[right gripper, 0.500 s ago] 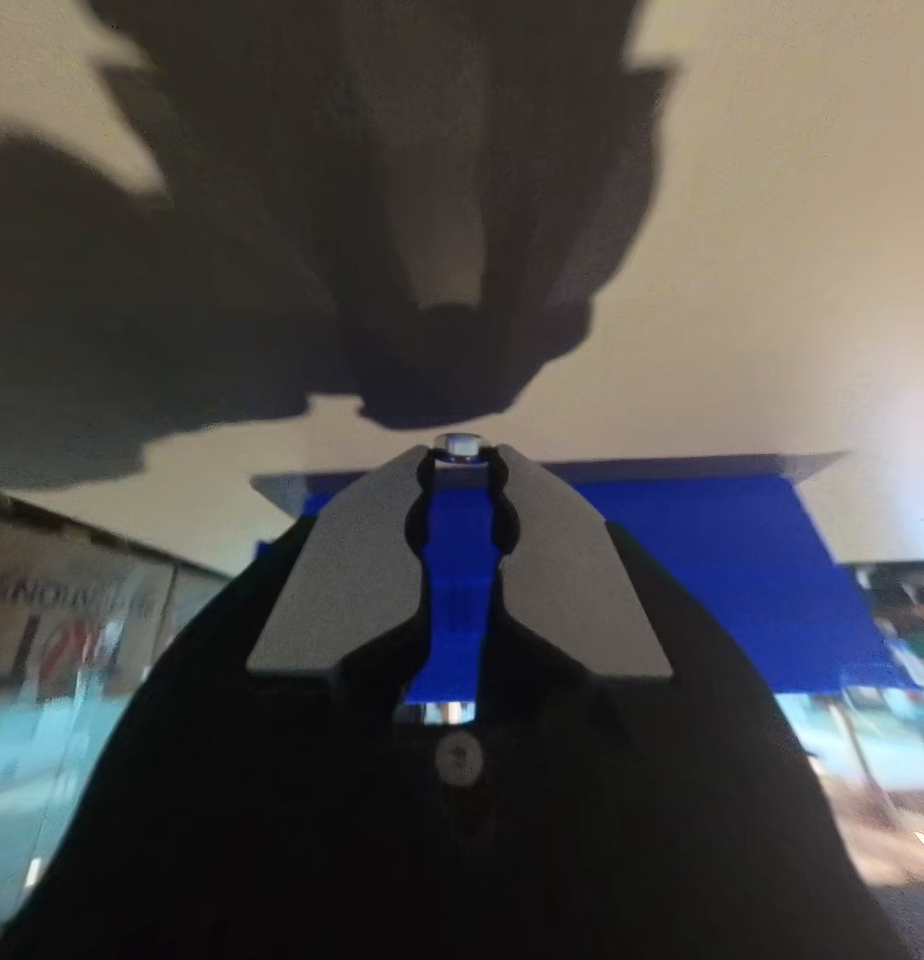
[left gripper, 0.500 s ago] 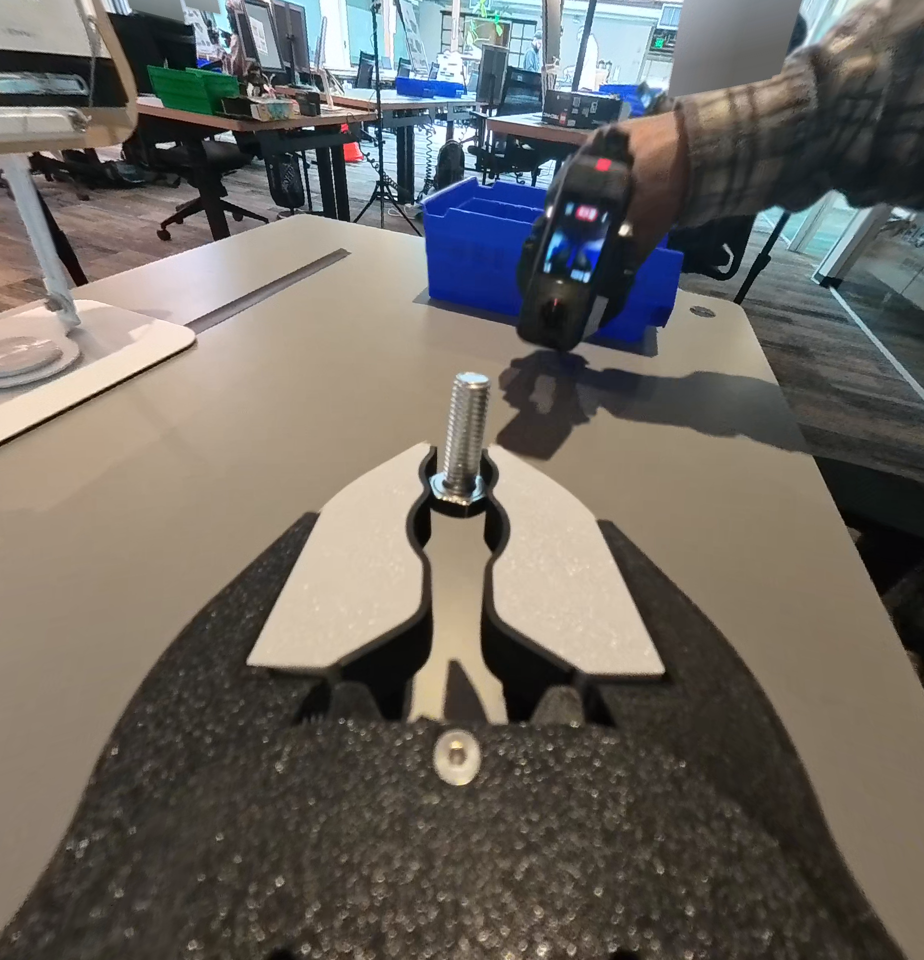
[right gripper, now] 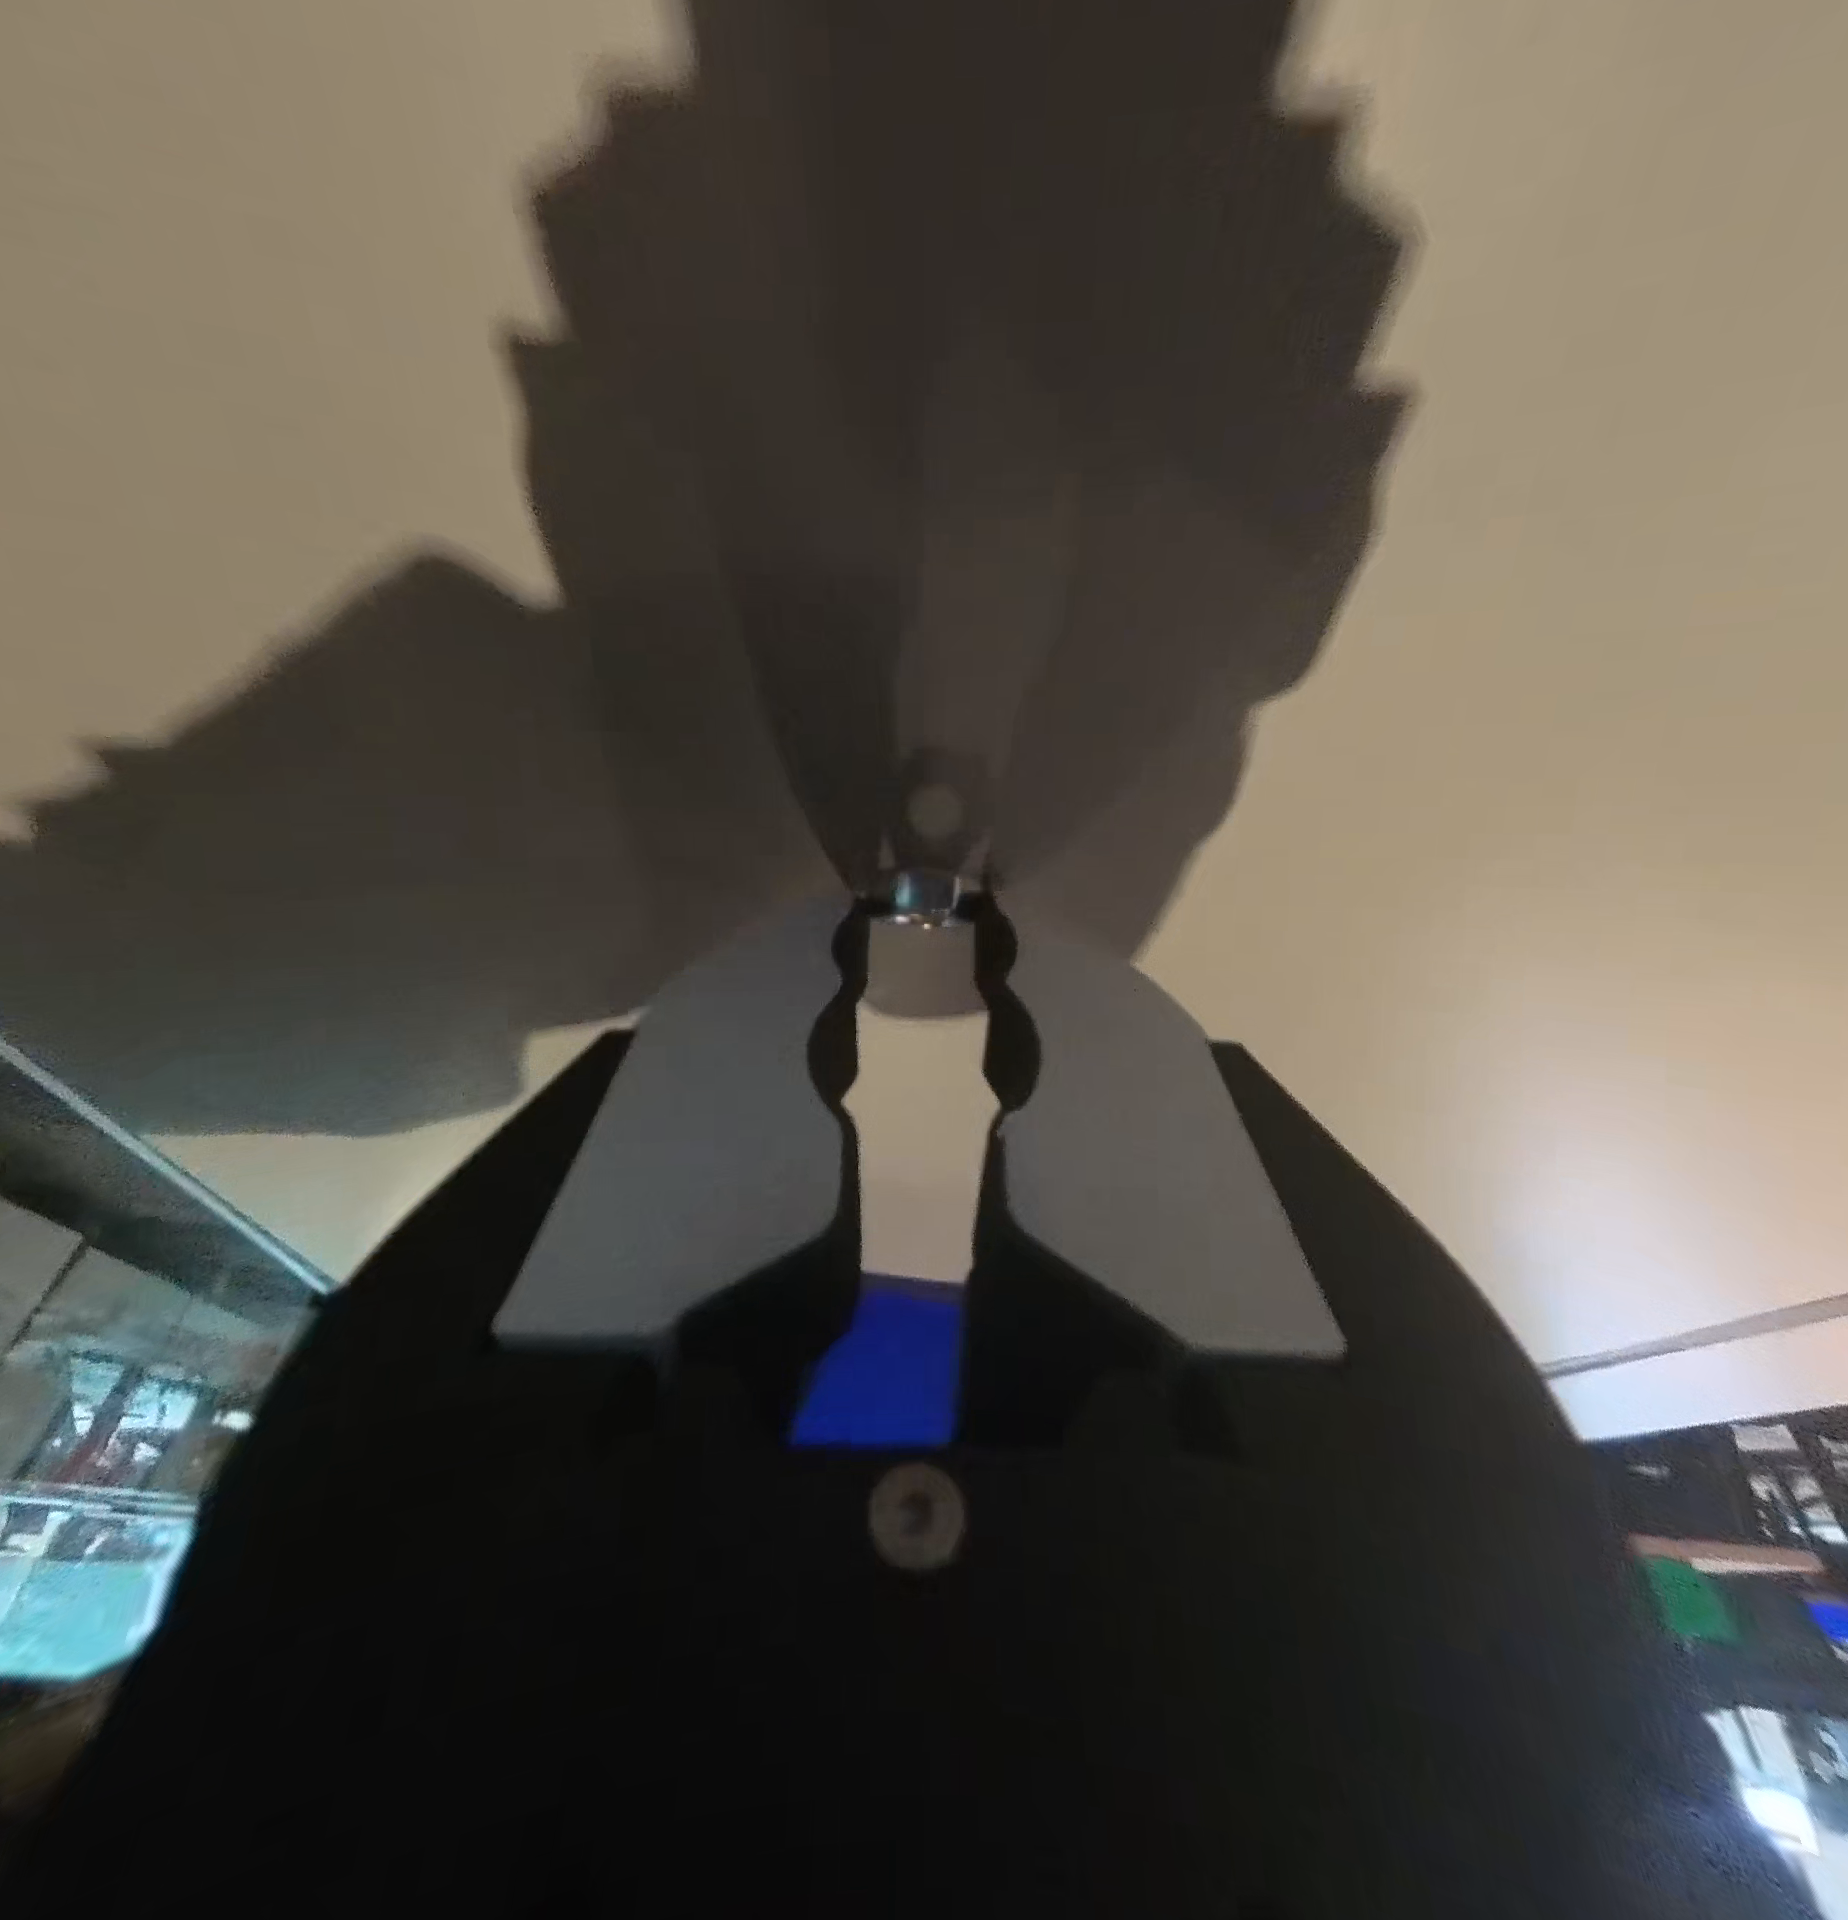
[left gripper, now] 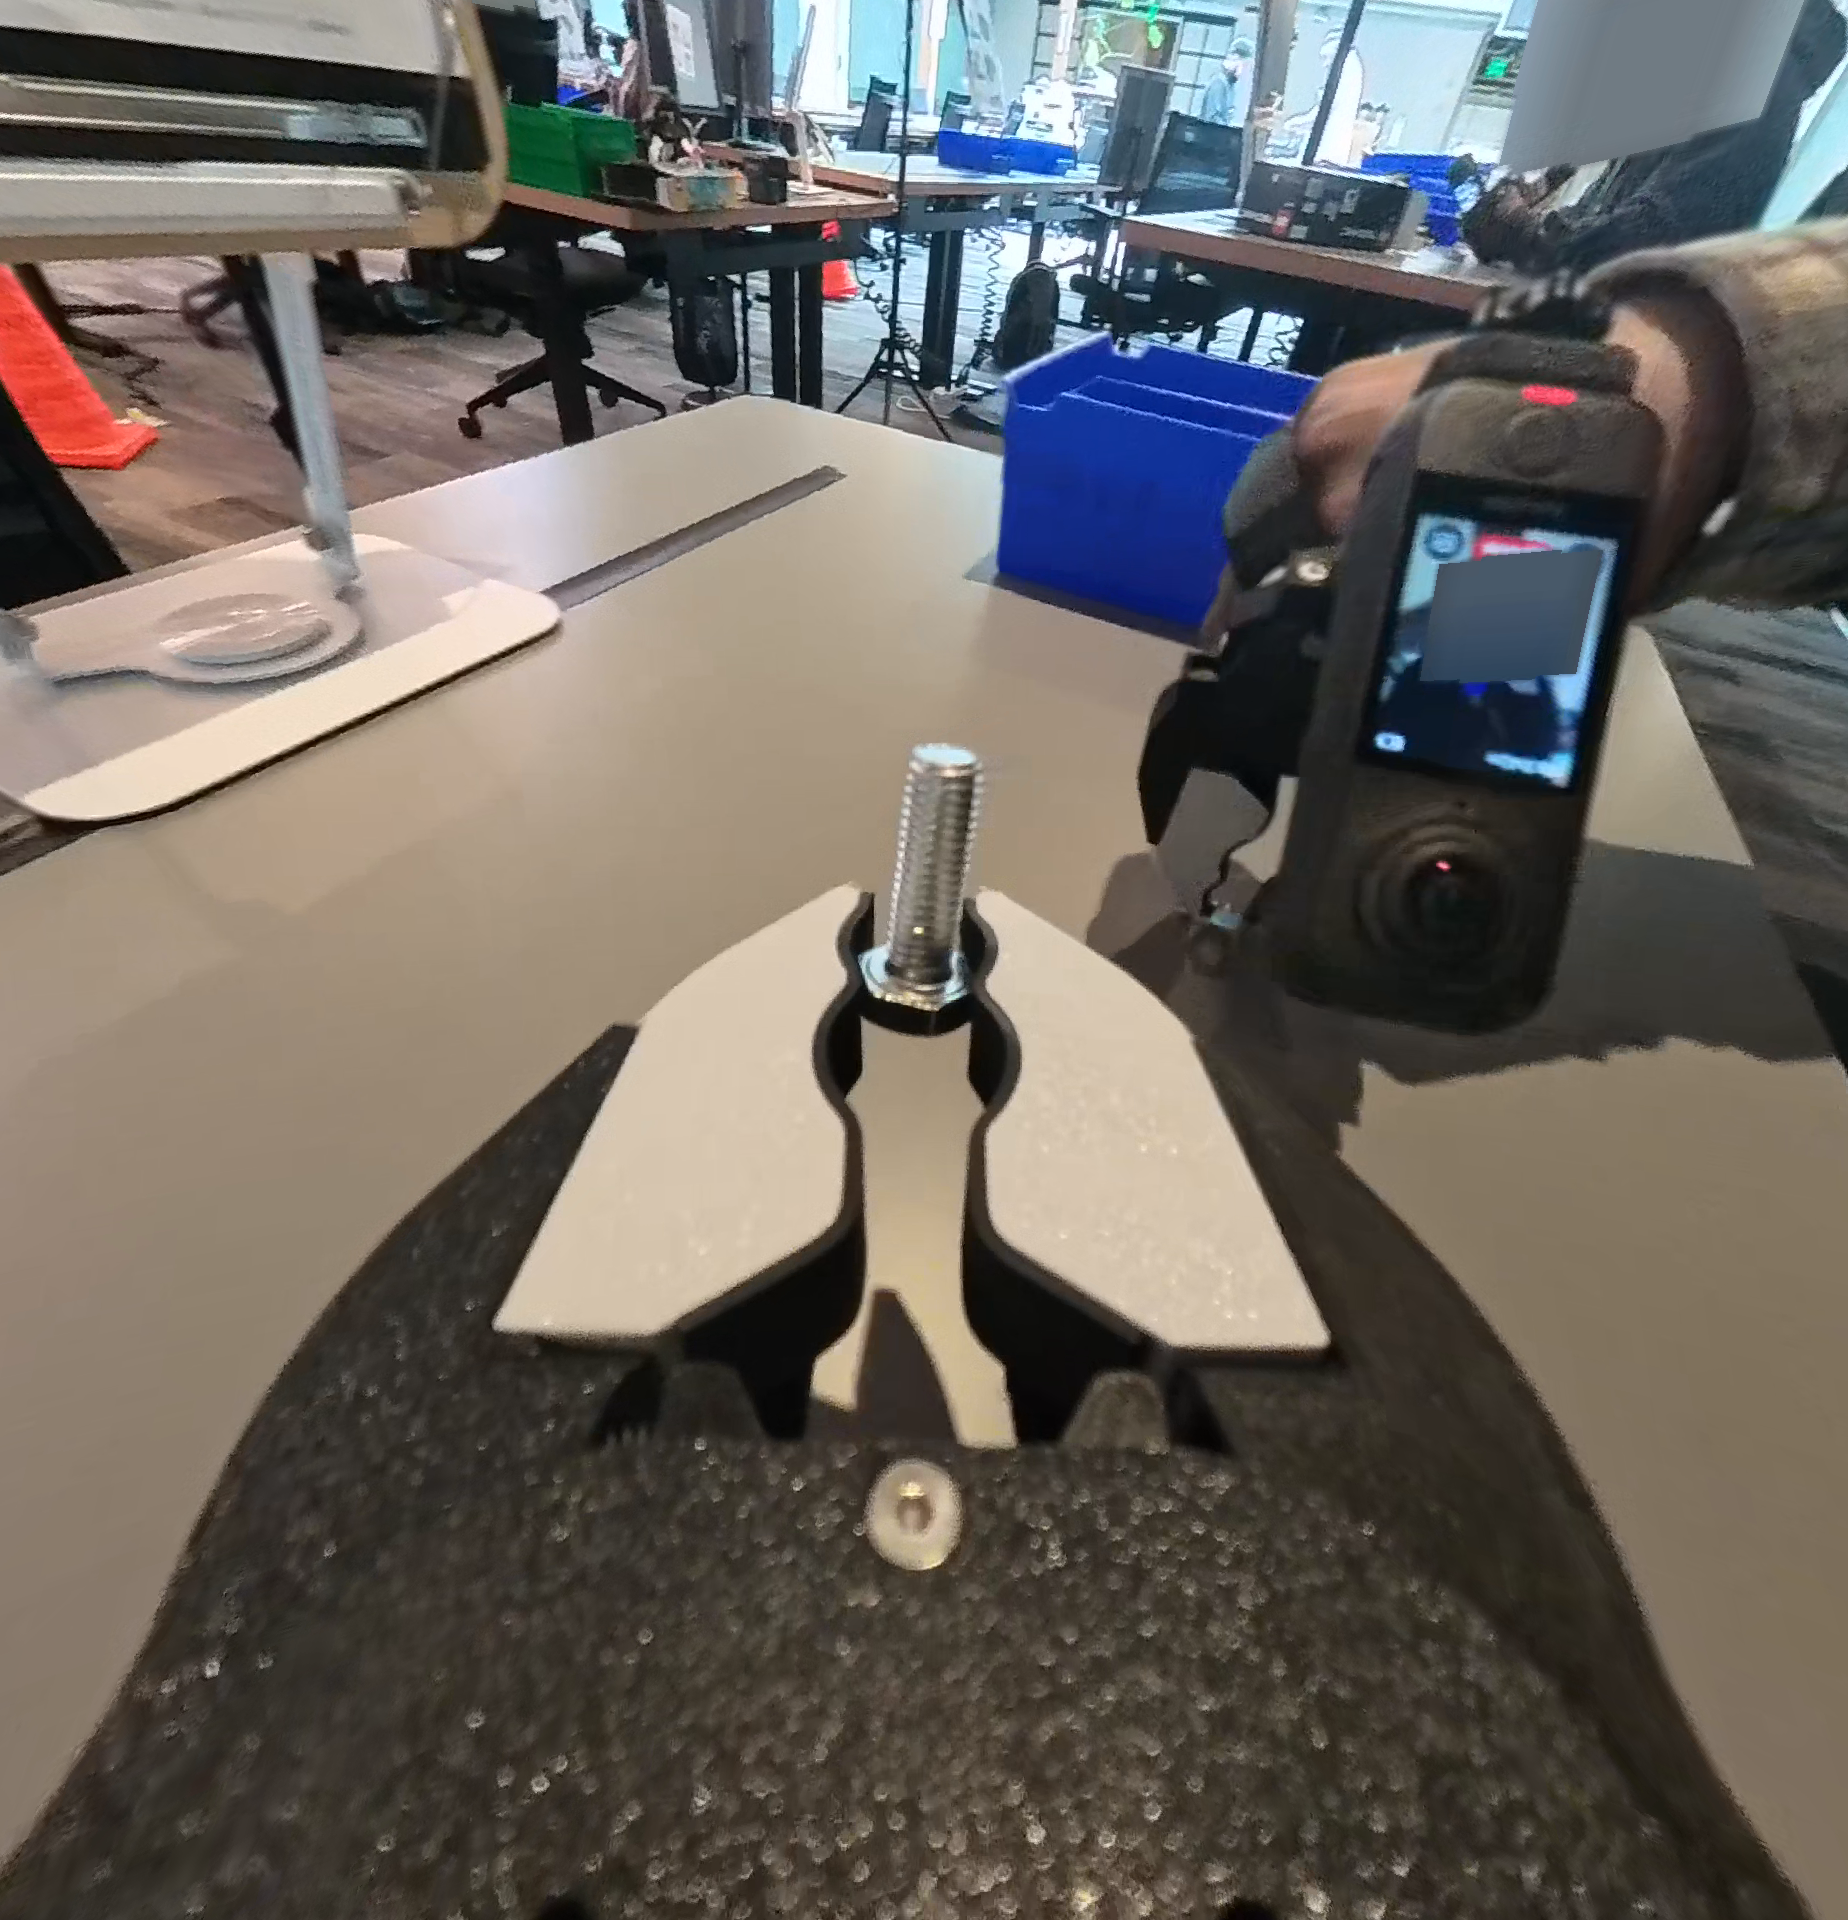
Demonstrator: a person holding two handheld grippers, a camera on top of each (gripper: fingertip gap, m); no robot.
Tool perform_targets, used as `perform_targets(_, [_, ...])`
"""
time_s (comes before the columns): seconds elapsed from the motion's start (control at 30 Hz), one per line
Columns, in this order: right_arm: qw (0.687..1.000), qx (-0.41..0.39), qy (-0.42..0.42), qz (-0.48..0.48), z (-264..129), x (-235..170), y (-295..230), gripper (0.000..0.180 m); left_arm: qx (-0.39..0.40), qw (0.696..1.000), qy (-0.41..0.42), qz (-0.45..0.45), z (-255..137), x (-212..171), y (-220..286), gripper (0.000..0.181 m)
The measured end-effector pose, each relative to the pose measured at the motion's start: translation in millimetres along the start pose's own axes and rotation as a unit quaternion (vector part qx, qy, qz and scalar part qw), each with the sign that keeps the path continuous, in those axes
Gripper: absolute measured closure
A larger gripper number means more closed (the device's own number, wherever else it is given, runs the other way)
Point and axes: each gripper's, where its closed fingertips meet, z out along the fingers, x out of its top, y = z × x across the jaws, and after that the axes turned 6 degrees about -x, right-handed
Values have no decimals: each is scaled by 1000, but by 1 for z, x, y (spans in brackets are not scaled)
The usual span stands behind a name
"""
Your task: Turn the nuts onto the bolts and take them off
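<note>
Left wrist view: the left gripper (left gripper: 915, 961) pinches the head of a bolt (left gripper: 935, 862) between its fingertips, so the threaded shank stands upright and bare above the grey table (left gripper: 587, 883). Holding it by the head near the tabletop probably keeps the bolt from spinning and leaves the whole thread free for a nut to come down on it. Off to the right, near the bolt but not touching it, the right gripper (left gripper: 1216, 920) hangs tips-down, carried by a hand (left gripper: 1346, 436) in a plaid sleeve, with its camera facing this way. A blue bin (left gripper: 1096, 520) sits farther back on the table, and a white stand base (left gripper: 276, 665) lies at the left.

Right wrist view: the right gripper's (right gripper: 922, 899) fingertips are pressed onto a small shiny nut (right gripper: 920, 896), held at the very tips above the table (right gripper: 1522, 520), over its own dark shadow. Gripping it by the sides, hole pointing down, looks meant to let it be set over the bolt's end. The bolt does not show here, so the nut seems not yet lined up with it.
</note>
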Motion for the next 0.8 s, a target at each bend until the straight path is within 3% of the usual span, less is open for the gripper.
perform_targets(0.2, [999, -11, 25, 17, -3, 9, 1, 155, 10, 1000, 1, -10, -6, -1, -9, 166])
perform_targets(0.33, [989, -47, 123, 74, -4, 10, 3, 146, 8, 1000, 2, -7, -6, 1, -7, 166])
perform_targets(0.43, [938, -119, 282, 162, -18, 7, 16, 143, 5, 1000, 9, -8, -7, 4, -6, 166])
perform_targets(0.53, [830, -148, 476, 251, -43, -1, 24, 147, -15, 999, 32, -17, -6, 10, 1, 166])
perform_targets(0.6, [770, -154, 562, 259, -57, -3, 22, 148, -30, 998, 44, -24, -4, 12, 6, 166])
perform_targets(0.67, [755, -147, 590, 246, -57, 1, 17, 148, -41, 998, 48, -25, -1, 12, 12, 166])
perform_targets(0.8, [786, -126, 561, 230, -32, 11, 18, 148, -50, 998, 39, -14, 6, 9, 20, 166])
